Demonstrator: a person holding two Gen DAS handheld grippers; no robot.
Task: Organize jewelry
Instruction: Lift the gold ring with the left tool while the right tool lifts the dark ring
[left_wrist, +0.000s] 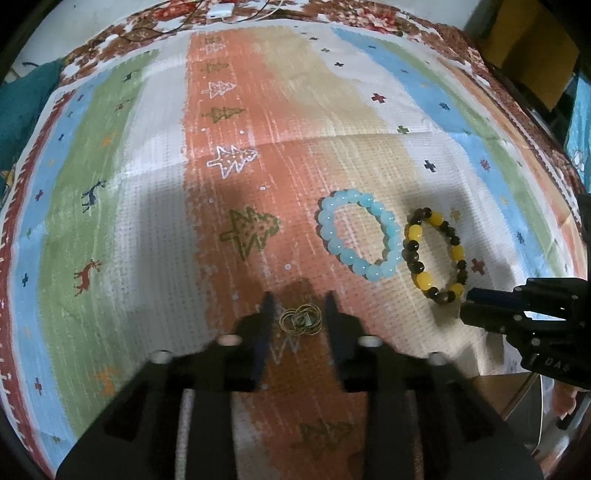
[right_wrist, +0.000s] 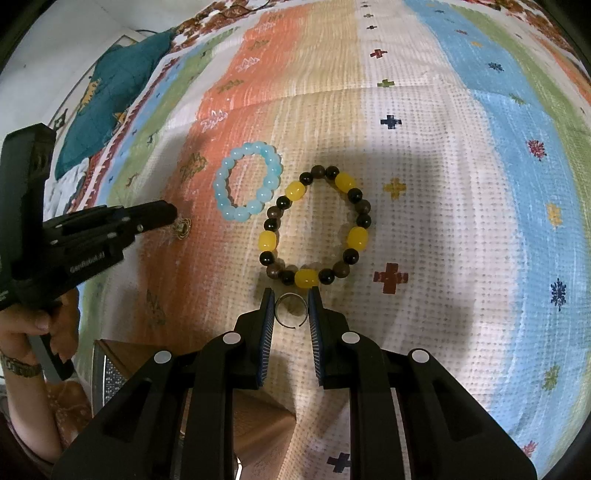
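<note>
On the patterned cloth (left_wrist: 155, 206) lies a small brass ornament of linked rings (left_wrist: 301, 321). It sits between the fingers of my left gripper (left_wrist: 299, 304), which stand open a little to either side of it. Further right lie a light blue bead bracelet (left_wrist: 327, 232) and a yellow-and-dark bead bracelet (left_wrist: 414, 232), side by side. My right gripper (right_wrist: 291, 291) is shut on a thin open silver ring (right_wrist: 286, 296), just below the yellow-and-dark bracelet (right_wrist: 295, 190). The right wrist view also shows the blue bracelet (right_wrist: 221, 184), the brass ornament (right_wrist: 183, 227) and the left gripper (right_wrist: 173, 216).
A wooden box (right_wrist: 122, 354) with a glittery lining sits by the cloth's near edge, below the left gripper. A person's hand (right_wrist: 22, 325) grips the left tool's handle. A teal cushion (right_wrist: 110, 99) lies off the cloth's far left. Cables and a white charger (left_wrist: 219, 11) lie at the far edge.
</note>
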